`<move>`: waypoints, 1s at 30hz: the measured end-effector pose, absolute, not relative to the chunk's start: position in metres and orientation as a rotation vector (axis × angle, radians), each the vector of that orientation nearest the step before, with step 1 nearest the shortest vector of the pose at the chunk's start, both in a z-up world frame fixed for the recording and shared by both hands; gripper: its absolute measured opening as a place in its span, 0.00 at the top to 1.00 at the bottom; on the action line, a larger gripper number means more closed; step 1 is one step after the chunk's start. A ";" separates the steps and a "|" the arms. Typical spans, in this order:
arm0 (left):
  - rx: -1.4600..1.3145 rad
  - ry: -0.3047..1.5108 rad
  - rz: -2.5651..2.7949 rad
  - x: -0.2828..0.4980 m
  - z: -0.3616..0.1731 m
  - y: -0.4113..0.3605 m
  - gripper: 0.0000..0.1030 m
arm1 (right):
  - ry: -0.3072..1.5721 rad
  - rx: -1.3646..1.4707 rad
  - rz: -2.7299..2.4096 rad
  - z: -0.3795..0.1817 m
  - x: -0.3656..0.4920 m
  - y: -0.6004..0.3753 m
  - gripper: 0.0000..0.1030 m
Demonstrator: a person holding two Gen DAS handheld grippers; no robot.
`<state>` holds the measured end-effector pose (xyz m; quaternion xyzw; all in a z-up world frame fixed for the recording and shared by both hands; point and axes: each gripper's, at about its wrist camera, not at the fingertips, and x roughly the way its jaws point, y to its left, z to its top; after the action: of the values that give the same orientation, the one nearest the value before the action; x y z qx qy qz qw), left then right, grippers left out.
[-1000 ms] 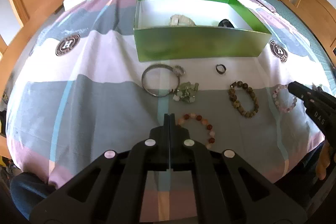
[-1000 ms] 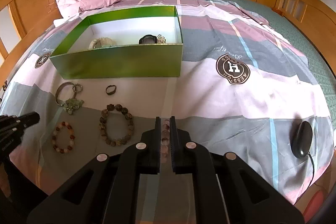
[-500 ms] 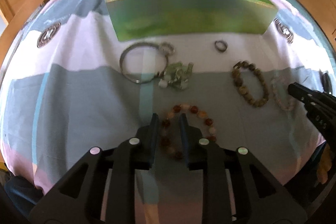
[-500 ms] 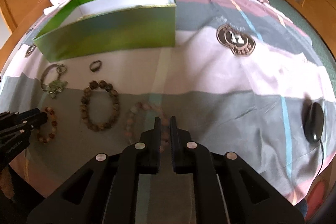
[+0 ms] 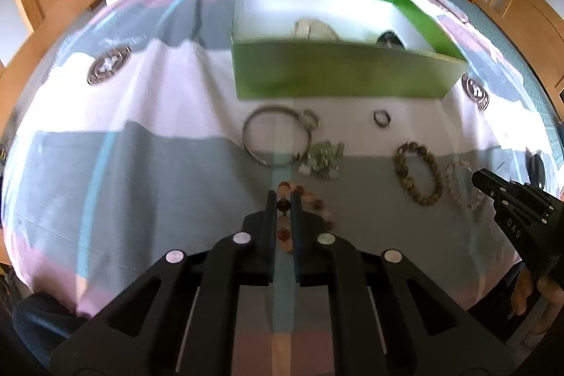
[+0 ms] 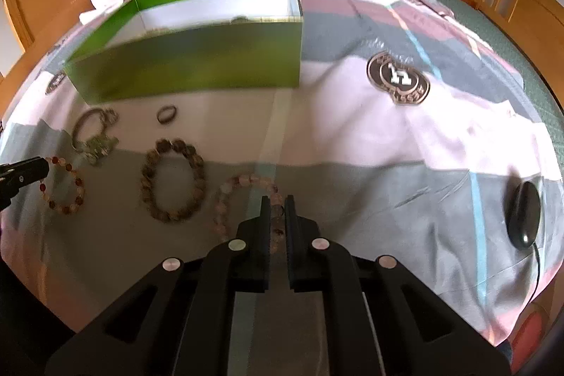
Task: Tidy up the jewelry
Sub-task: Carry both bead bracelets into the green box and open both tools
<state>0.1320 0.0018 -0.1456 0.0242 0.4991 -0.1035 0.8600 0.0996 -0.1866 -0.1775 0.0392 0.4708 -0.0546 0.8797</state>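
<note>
My left gripper [image 5: 283, 199] points down at the bedspread. Its jaws are closing, and a red and orange bead bracelet [image 5: 310, 196] is pinched between them. In the right wrist view my right gripper [image 6: 278, 203] has its jaws closing too, with a pale pink bead bracelet [image 6: 225, 189] between the pads. A brown bead bracelet [image 5: 402, 164] lies flat between the two. Behind them stands an open green box [image 5: 335, 73] that holds a pale item and a dark one.
A silver bangle [image 5: 244, 136], a green stone cluster [image 5: 324, 157] and a small dark ring [image 5: 375, 118] lie in front of the box. A black computer mouse [image 6: 523, 217] sits at the right. A pink pillow and a striped plush toy lie at the bed's far end.
The left gripper opened, dropped over the red bead bracelet and closed around it. The right gripper sank onto the pink bracelet and stayed narrow around its beads.
</note>
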 end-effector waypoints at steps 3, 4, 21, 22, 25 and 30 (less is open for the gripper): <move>0.052 1.013 -0.218 0.130 -0.129 0.001 0.92 | 0.946 0.076 -0.108 -0.161 0.098 -0.185 0.92; 0.053 1.006 -0.220 0.130 -0.125 0.001 0.92 | 0.930 0.075 -0.103 -0.154 0.098 -0.184 0.92; 0.063 0.834 -0.266 0.175 -0.043 -0.038 0.92 | 0.649 0.045 -0.050 -0.027 0.154 -0.170 0.92; 0.058 0.827 -0.262 0.180 -0.040 -0.038 0.92 | 0.629 0.043 -0.048 -0.022 0.160 -0.169 0.92; 0.045 0.827 -0.220 0.206 -0.041 -0.041 0.92 | 0.602 0.054 -0.030 -0.019 0.184 -0.168 0.92; 0.026 0.879 -0.162 0.255 -0.069 -0.040 0.92 | 0.665 0.037 0.003 -0.051 0.230 -0.156 0.92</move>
<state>0.2548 -0.0399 -0.0692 0.0125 0.4251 -0.0785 0.9016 0.2301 -0.1564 -0.0509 0.0183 0.3265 0.0015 0.9450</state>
